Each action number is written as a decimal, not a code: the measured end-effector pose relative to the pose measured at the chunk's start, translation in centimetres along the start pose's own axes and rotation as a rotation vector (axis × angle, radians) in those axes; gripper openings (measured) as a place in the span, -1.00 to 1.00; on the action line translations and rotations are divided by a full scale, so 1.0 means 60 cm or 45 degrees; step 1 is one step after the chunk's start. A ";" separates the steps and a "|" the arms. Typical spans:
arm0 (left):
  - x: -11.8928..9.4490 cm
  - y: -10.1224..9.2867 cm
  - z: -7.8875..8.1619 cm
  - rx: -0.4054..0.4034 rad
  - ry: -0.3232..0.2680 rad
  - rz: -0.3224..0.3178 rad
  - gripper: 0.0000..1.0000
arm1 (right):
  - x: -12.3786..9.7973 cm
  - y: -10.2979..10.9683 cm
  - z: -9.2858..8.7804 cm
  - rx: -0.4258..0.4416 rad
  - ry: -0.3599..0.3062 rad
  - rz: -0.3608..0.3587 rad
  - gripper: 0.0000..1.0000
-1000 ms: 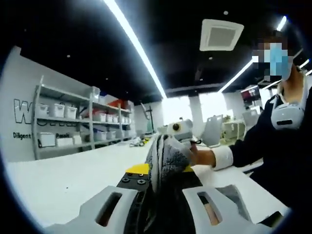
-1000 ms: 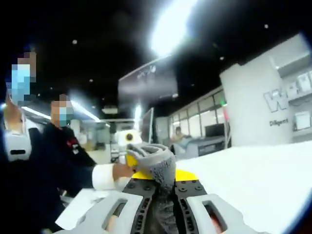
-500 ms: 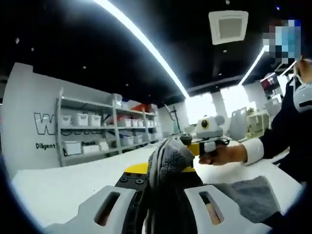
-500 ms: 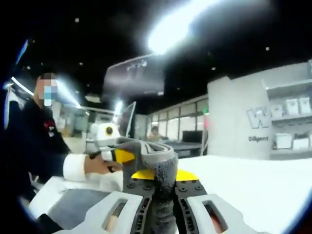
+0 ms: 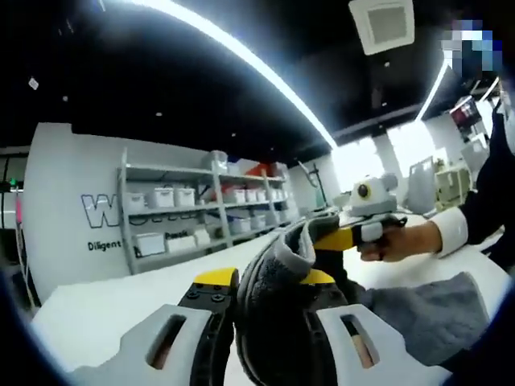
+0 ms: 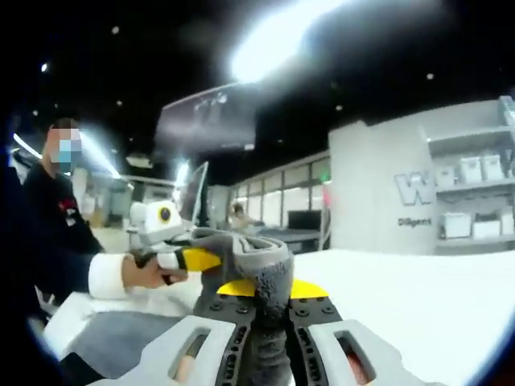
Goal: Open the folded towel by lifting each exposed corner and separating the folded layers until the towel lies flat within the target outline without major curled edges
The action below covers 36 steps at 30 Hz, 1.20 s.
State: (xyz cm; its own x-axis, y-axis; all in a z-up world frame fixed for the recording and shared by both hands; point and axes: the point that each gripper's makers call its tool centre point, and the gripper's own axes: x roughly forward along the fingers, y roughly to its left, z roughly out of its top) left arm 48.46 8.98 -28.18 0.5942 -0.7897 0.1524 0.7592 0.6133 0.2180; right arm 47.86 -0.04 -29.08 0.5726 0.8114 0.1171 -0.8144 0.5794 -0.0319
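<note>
best to draw the two corners apart evenly and lower the cloth onto the white table [image 5: 105, 301] without letting the edges curl. the left gripper [image 5: 269, 293] and right gripper [image 6: 269, 301] each pinch a corner of the grey towel [image 5: 418, 310], which hangs above the table, trailing between them.

Grey towel [image 5: 278, 273], terry texture, lifted clear of the white table [image 5: 121, 297] at two corners. One corner bunched and pinched between jaws of left gripper [image 5: 265, 293]; the other likewise clamped in right gripper [image 6: 261, 301]. Fabric folded over jaw tips in thick rolled wads. Remaining cloth hanging down and spreading toward the table in left gripper view, lower right; a flat grey stretch [image 6: 121, 342] visible in right gripper view, lower left
</note>
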 end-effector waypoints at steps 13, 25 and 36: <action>-0.004 0.011 -0.002 -0.051 -0.015 -0.001 -0.09 | 0.014 -0.031 -0.036 0.043 0.091 -0.109 -0.92; -0.006 0.021 -0.011 0.012 0.027 0.040 -0.12 | 0.021 -0.065 -0.061 0.073 0.139 -0.189 -0.90; 0.005 0.003 -0.029 0.096 0.103 0.003 -0.26 | 0.024 -0.096 -0.091 0.096 0.226 -0.292 -0.87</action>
State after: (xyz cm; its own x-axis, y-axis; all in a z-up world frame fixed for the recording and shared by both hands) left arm 49.25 8.91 -29.79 0.6181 -0.7825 0.0753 0.7372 0.6102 0.2901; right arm 53.86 -1.79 -34.17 0.7444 0.6647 -0.0632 -0.6628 0.7471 0.0502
